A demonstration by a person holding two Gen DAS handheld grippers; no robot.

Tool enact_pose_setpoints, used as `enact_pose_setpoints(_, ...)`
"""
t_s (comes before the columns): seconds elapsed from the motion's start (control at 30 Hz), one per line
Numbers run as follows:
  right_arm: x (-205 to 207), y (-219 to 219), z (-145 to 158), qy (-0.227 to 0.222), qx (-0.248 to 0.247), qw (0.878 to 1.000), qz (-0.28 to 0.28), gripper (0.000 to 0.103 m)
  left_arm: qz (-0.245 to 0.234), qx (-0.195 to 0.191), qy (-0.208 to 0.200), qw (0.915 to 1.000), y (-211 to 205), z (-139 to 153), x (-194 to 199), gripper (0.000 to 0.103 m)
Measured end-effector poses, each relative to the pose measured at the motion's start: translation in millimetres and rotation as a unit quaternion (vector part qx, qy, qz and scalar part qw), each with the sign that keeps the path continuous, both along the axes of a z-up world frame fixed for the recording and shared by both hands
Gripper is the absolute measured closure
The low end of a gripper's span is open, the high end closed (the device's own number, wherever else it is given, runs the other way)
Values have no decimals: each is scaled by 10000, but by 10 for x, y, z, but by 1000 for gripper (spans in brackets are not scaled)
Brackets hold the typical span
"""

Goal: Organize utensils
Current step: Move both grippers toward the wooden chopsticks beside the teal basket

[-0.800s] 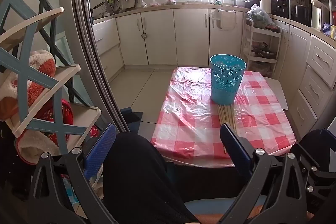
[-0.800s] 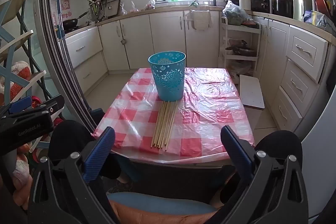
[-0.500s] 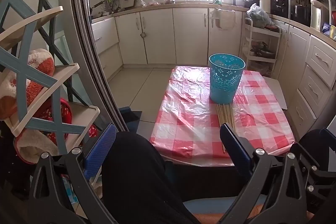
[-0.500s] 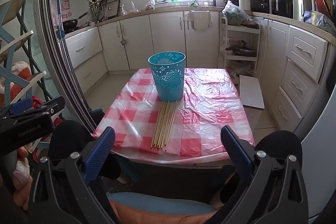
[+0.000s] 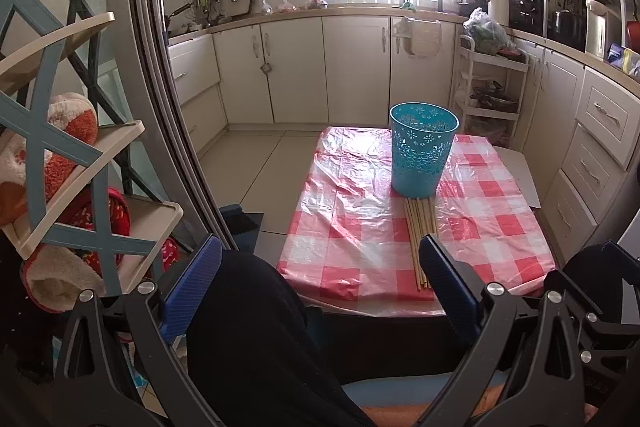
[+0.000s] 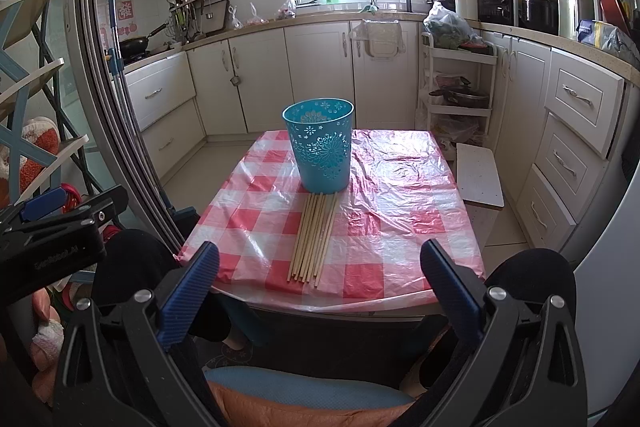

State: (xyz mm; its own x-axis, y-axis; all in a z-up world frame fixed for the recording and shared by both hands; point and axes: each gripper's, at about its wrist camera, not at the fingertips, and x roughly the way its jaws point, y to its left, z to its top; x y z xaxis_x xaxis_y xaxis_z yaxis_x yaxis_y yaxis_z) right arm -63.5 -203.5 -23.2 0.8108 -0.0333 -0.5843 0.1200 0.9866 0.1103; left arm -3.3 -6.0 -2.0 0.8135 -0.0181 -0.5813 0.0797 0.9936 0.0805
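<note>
Both grippers are held short of the table, pointing down and forward. The left gripper (image 5: 318, 267) has its jaws spread to full width with nothing between the pads. The right gripper (image 6: 318, 269) stands the same: fully spread, empty, not touching anything.

The chopsticks (image 6: 314, 237) lie in a flat, roughly parallel bundle on the checked tablecloth (image 6: 400, 227), running from the near edge of the table toward the far side. Their far ends reach the base of the teal perforated basket (image 6: 320, 147), which stands upright at the centre of the table; whether they actually touch it cannot be told. The basket appears empty, though its interior is only partly visible.

Judged step: approach and first pick. Recommended procedure:

1. Use the right gripper, which faces the bundle more squarely.
2. Close across the sticks, not along them, near their middle, so the load hangs balanced.
3. Take a few at a time; a full bundle is likely to fan out and slip.
4. Avoid pinching the loose plastic film over the cloth, which could drag the basket.
5. Tip the sticks upright above the rim before releasing.
6. Steady the basket wall with the left gripper, since the light container may tip.
</note>
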Motion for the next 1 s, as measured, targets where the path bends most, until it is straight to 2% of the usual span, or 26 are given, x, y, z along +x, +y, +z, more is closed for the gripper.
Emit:
enact_pose_setpoints(0.53, 16, -4, -22, 40, 1, 10000, 12, 7, -12, 33, 93, 10000, 7, -33, 40, 8)
enact_pose_setpoints(1.0, 147, -49, -115, 128, -14, 9999, -12, 7, -116, 139, 296, 9994, -69, -215, 182, 8)
